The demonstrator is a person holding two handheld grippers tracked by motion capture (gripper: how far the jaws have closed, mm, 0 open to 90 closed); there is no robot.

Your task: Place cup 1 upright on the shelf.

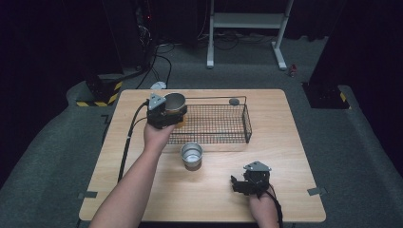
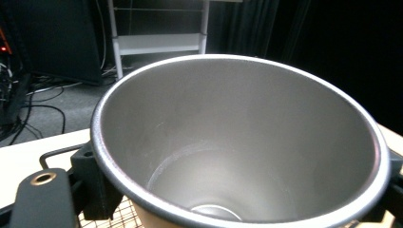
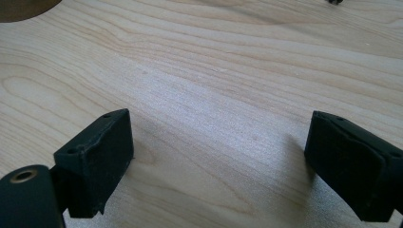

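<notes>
My left gripper point(image 1: 167, 114) is shut on a steel cup point(image 1: 175, 102) and holds it upright over the left end of the black wire basket point(image 1: 223, 124). In the left gripper view the cup point(image 2: 237, 142) shows its empty inside, with black pads point(image 2: 92, 183) pressed on its sides. A second steel cup point(image 1: 192, 155) stands upright on the table just in front of the basket. My right gripper point(image 1: 239, 185) rests low near the table's front right, pointing left. Its jaws are wide apart over bare wood point(image 3: 214, 95), with nothing between them.
A small dark round object point(image 1: 234, 101) lies on the table behind the basket's far right corner. The wooden table point(image 1: 285, 156) ends close behind the basket. Cables and a white metal frame point(image 1: 247, 23) stand on the floor beyond.
</notes>
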